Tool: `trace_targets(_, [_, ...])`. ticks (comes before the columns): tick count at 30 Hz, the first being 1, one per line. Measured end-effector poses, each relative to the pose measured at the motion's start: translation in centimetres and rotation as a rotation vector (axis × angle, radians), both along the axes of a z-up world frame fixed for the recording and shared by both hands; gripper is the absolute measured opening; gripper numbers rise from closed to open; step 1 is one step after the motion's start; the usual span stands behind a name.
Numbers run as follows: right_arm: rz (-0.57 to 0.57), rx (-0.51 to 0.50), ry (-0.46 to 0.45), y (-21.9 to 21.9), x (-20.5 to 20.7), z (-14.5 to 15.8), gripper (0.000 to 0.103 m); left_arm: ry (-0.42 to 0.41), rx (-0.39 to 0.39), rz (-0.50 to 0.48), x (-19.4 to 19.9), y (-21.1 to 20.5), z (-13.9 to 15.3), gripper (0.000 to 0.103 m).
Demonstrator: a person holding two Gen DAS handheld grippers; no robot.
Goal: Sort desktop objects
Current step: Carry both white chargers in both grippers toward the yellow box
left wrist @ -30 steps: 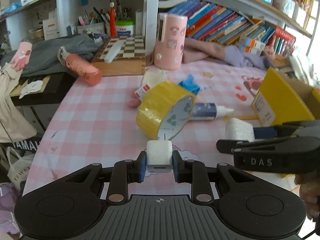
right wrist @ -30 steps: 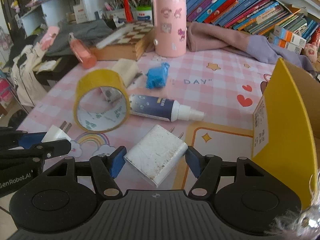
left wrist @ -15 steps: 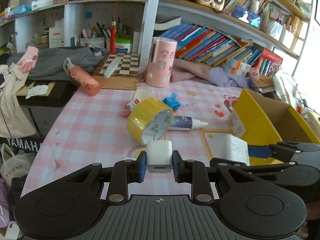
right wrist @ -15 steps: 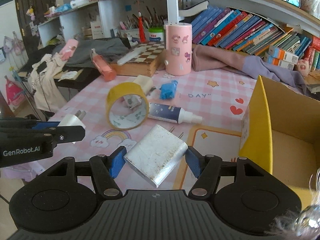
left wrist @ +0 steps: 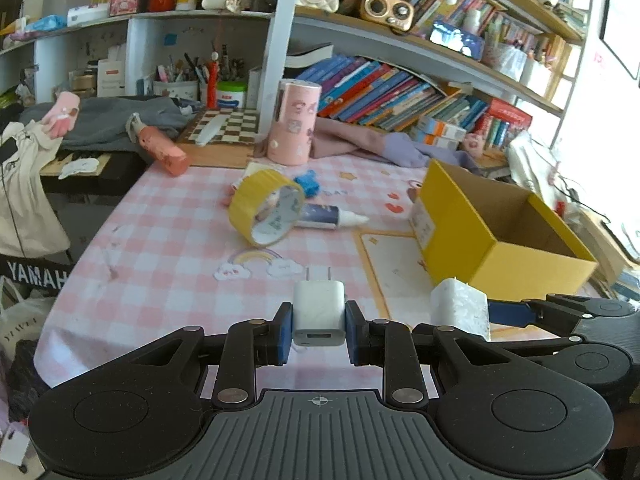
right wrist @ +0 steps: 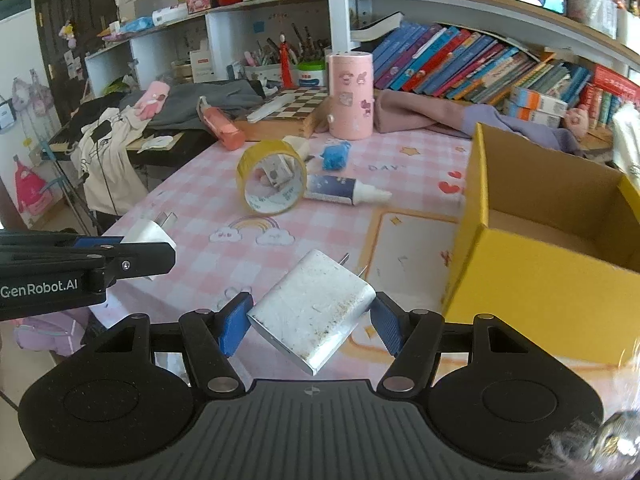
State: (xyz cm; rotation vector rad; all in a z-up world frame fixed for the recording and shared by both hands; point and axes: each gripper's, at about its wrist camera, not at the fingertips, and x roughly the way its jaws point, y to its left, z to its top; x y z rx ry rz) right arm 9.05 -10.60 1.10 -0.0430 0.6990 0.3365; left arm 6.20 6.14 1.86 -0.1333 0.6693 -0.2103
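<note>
Sorting looks to be in an early-to-middle stage, judging by what lies where. Each tool carries a plug adapter, and neither adapter has reached the yellow cardboard box [right wrist: 532, 280], whose visible interior at the right of the right wrist view shows only bare cardboard; part of its floor is hidden behind the near wall.

Left on the pink checked tablecloth [left wrist: 160, 240], near frame centre, are the yellow tape roll [left wrist: 266, 207] standing on edge, the glue tube [left wrist: 330, 217] just beside it, a blue crumpled item [right wrist: 335, 155] behind, and a small white labelled box seen through the roll's hole. The pink canister [left wrist: 294, 123] and the coral bottle [left wrist: 162, 150] lie farther back; I cannot say whether they count as things to sort.

The left gripper [left wrist: 319, 330] is clenched on the small white charger [left wrist: 319, 312], prongs pointing forward, held level above the near table edge at lower centre of its view. The right gripper [right wrist: 310, 322] grasps the large white adapter [right wrist: 312, 310] by two opposite corners, so the block sits tilted, prongs aimed up and to the right. Both tools hang clear of the table, side by side, with the box to the right of the pair. The remaining step for these two items is probably a carry to the right over the box wall, then release.
</note>
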Motion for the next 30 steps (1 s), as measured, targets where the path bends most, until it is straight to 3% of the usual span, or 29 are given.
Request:
trace_targets(6, [-0.043, 0.000, 0.001, -1.8, -3.4, -0.2, 0.062, -0.004, -0.001, -0.051, -1.8, -1.8, 0.1, 0.025])
trace_targets(23, [-0.318, -0.008, 0.033, -7.7, -10.1, -0.1, 0.062, -0.019, -0.017, -0.338, -3.5, -8.2, 0.2, 0.025])
trace_targets(30, [-0.400, 0.004, 0.056, -9.1, -11.8, -0.1, 0.062, -0.020, -0.017, -0.402, -4.1, -9.6, 0.2, 0.025])
